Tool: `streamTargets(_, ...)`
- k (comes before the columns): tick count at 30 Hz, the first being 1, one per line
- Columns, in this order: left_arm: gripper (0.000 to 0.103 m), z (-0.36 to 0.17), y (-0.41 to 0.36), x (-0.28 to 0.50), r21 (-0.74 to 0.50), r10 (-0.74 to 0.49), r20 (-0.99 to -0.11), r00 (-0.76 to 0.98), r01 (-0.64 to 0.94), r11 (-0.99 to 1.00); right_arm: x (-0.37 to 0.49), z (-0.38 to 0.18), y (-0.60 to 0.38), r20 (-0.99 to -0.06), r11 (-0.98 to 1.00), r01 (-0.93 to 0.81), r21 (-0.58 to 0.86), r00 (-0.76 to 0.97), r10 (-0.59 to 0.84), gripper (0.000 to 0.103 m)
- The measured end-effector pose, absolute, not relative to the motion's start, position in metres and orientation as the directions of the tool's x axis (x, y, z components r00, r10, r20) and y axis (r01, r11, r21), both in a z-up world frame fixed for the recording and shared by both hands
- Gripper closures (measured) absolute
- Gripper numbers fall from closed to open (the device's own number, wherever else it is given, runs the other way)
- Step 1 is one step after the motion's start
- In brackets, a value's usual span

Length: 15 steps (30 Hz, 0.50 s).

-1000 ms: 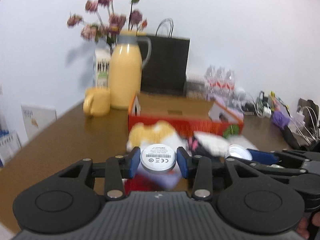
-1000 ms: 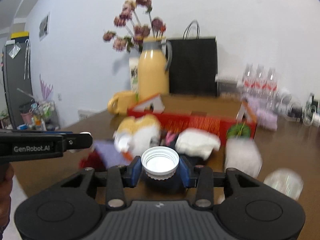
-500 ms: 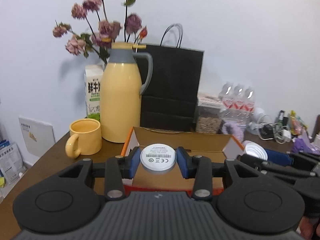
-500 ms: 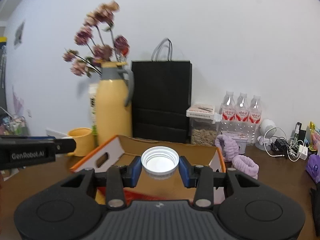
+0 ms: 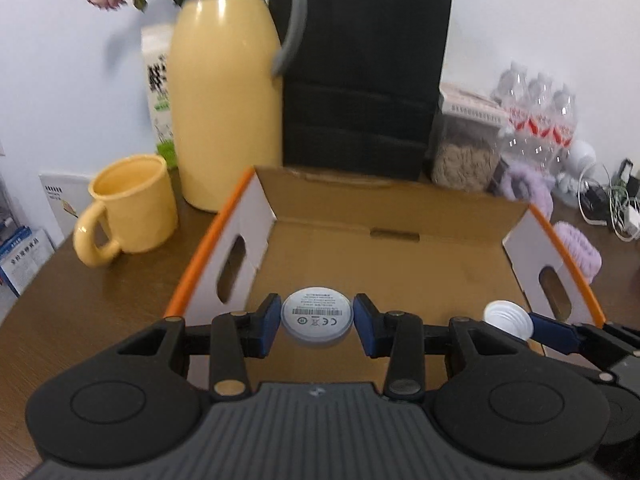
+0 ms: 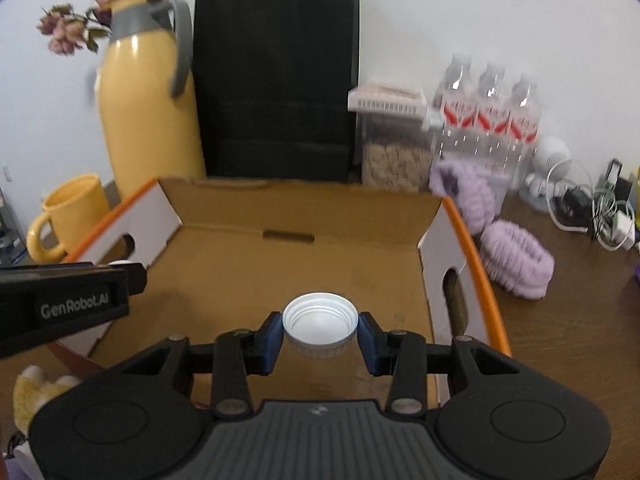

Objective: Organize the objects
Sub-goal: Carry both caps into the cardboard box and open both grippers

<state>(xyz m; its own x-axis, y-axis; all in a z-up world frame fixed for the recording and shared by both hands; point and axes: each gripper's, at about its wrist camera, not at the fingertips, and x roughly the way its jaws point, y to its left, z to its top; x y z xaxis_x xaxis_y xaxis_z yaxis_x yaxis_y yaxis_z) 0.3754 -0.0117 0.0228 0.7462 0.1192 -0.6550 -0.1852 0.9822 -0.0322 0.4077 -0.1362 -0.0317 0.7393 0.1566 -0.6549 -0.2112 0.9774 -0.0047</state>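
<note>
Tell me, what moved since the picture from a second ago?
Both grippers travelled forward from the toy pile to hang over the open cardboard box. The left gripper still pinches its white disc, the right gripper its white cap. Nothing was let go.

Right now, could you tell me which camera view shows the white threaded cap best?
The right wrist view: the white threaded cap sits centred between the right gripper fingers, open side facing the camera, its inner ridges visible. The left wrist view shows it small and side-on near the right edge, above the cardboard box.
</note>
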Motion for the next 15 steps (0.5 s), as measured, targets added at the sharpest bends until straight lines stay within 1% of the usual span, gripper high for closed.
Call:
streamTargets(1, 0.059, 0.021, -0.012, 0.375, -0.029, 0.122, -0.656, 0.745, -0.186, 0.982, 0.408, -0.034, -0.136, -0.662, 0.977, -0.212, -0.005, 0.733, 0.155, 0.062)
streamTargets(2, 0.048, 0.02, -0.011, 0.375, -0.029, 0.122, -0.655, 0.746, -0.186, 0.982, 0.408, -0.036, -0.135, -0.667, 0.978, -0.211, -0.01, 0.73, 0.15, 0.059)
streamTargets(3, 0.041, 0.019, -0.011, 0.373, -0.028, 0.124, -0.653, 0.747, -0.187, 0.982, 0.408, -0.037, -0.135, -0.669, 0.979, -0.204, -0.019, 0.73, 0.14, 0.046)
streamTargets(4, 0.024, 0.02, -0.01, 0.372, -0.03, 0.124, -0.647, 0.752, -0.188, 0.982, 0.408, -0.038, -0.135, -0.668, 0.98, -0.198, -0.027, 0.732, 0.13, 0.032)
streamTargets(5, 0.004, 0.022, -0.009, 0.371, -0.034, 0.122, -0.642, 0.757, -0.186, 0.982, 0.407, -0.038, -0.135, -0.665, 0.98, -0.196, -0.034, 0.737, 0.124, 0.025)
streamTargets(6, 0.0, 0.023, -0.009, 0.37, -0.037, 0.119, -0.635, 0.763, -0.184, 0.982, 0.406, -0.037, -0.134, -0.66, 0.98, -0.195, -0.041, 0.741, 0.12, 0.016)
streamTargets(7, 0.0, 0.024, -0.008, 0.368, -0.039, 0.121, -0.623, 0.773, -0.185, 0.982, 0.405, -0.036, -0.133, -0.658, 0.979, -0.196, -0.048, 0.744, 0.117, 0.013)
streamTargets(8, 0.0, 0.026, -0.006, 0.366, -0.046, 0.121, -0.618, 0.777, -0.189, 0.981, 0.404, -0.035, -0.134, -0.656, 0.979, -0.198, -0.053, 0.746, 0.115, 0.012)
streamTargets(10, 0.0, 0.028, -0.004, 0.367, -0.066, 0.114, -0.62, 0.776, -0.197, 0.978, 0.403, -0.034, -0.133, -0.66, 0.978, -0.198, -0.059, 0.743, 0.111, 0.002)
streamTargets(15, 0.0, 0.033, 0.0, 0.358, -0.061, 0.132, -0.615, 0.778, -0.214, 0.975, 0.396, -0.026, -0.137, -0.644, 0.981, -0.185, -0.052, 0.757, 0.109, 0.001)
